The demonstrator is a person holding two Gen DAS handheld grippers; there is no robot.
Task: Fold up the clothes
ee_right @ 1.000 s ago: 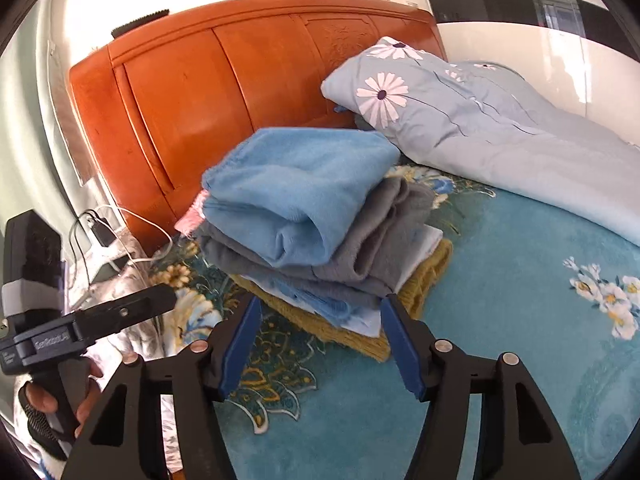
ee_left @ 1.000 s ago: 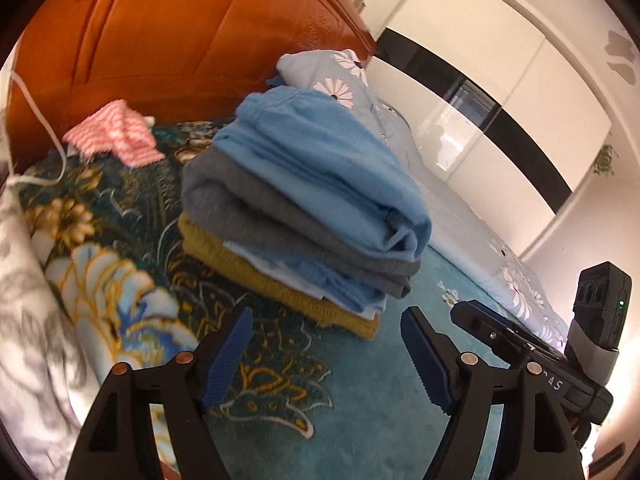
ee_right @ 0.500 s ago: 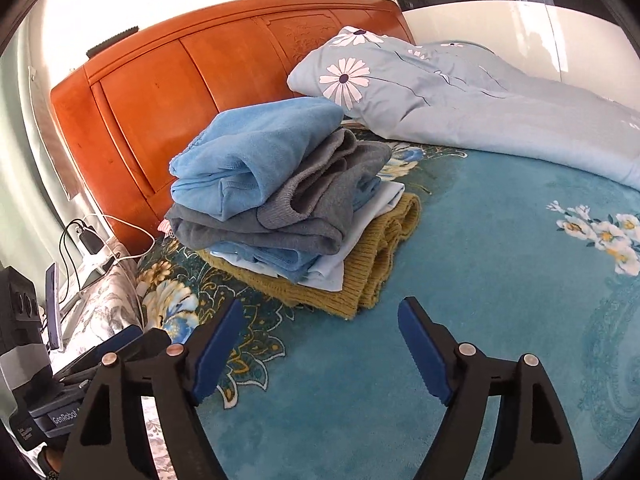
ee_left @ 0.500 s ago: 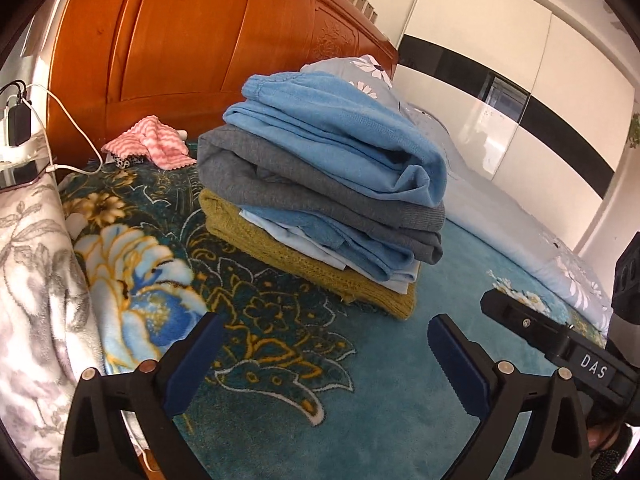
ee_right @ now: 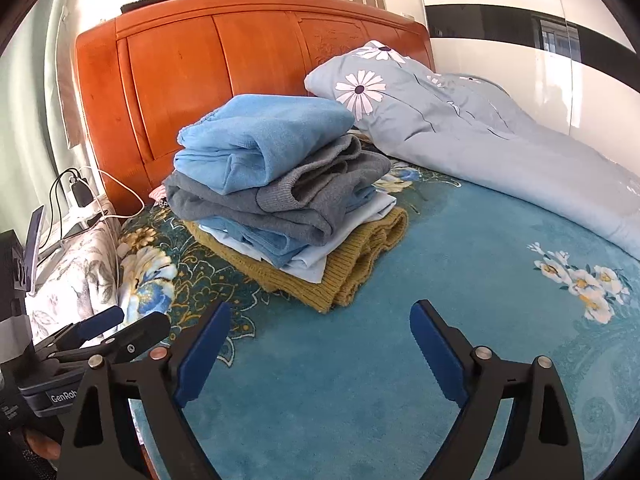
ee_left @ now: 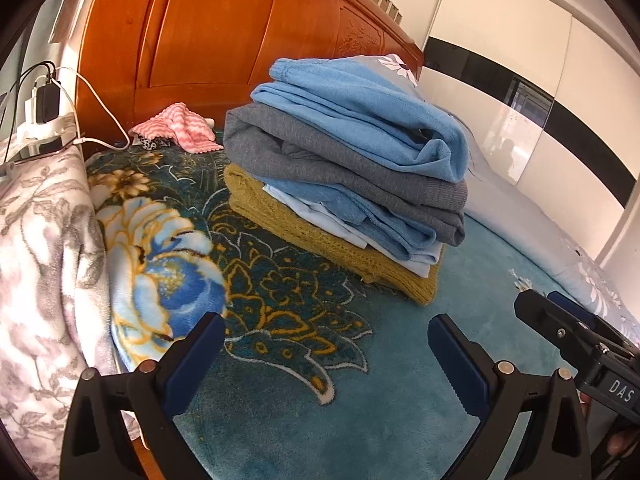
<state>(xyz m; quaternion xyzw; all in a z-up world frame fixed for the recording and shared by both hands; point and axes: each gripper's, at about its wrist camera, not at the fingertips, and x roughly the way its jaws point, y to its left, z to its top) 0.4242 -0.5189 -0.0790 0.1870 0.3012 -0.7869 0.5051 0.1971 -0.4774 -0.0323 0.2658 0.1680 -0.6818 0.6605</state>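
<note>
My left gripper point(ee_left: 324, 354) hangs over the teal floral blanket point(ee_left: 304, 412) with its jaws spread wide and nothing between them. My right gripper point(ee_right: 320, 338) does the same, jaws wide apart and empty, just beside the left one.

The stack of folded clothes point(ee_left: 348, 176) sits on the blanket ahead of both grippers, apart from them. A mustard knit point(ee_right: 352, 264) lies at the bottom, then pale blue pieces point(ee_right: 280, 246), a grey sweater point(ee_right: 280, 204), and a light blue garment point(ee_right: 260, 140) on top.

Behind the stack stands the orange wooden headboard point(ee_right: 224, 72). A grey quilt with daisies point(ee_right: 460, 128) lies to the right of the stack, and a pink striped cloth point(ee_left: 180, 130) rests near the headboard to its left.
</note>
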